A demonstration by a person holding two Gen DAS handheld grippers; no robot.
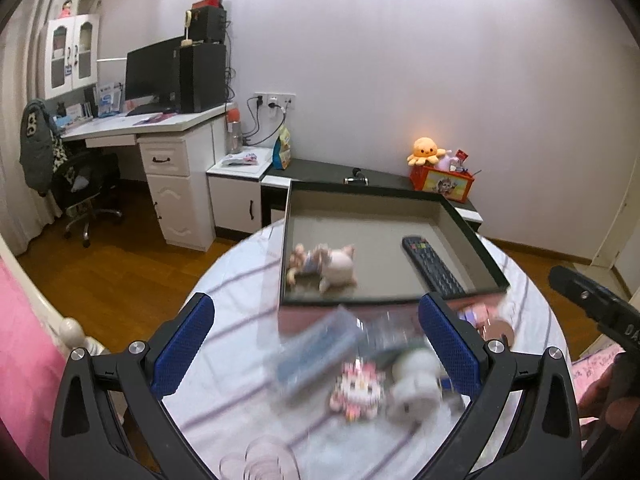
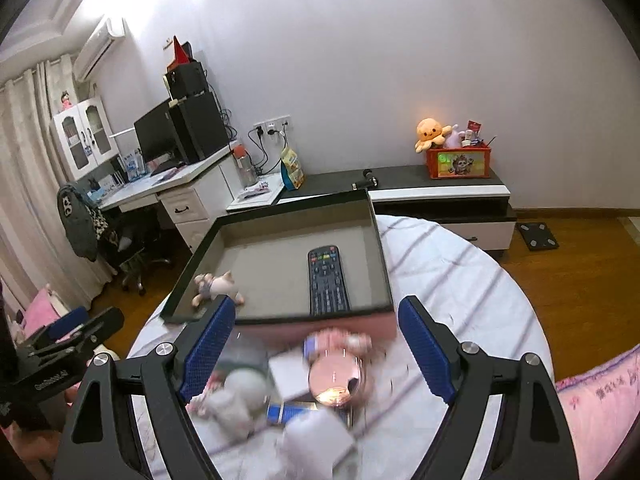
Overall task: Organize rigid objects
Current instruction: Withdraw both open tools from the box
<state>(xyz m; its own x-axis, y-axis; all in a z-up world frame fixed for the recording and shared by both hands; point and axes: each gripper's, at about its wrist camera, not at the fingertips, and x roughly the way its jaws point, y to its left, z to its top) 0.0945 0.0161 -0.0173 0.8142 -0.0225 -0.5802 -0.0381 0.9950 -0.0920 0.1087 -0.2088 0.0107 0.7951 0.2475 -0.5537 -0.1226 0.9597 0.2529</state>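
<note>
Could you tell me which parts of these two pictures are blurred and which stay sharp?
Left wrist view: the small toys between the fingers are smeared, the tray and remote fairly sharp. Right wrist view: the nearby clutter is blurred, the remote crisp.

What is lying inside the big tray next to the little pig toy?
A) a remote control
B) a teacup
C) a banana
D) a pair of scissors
A: a black remote control lies flat on the tray's floor, apart from the pig toy; both open grippers, left and right, are outside the tray and hold nothing.
</note>
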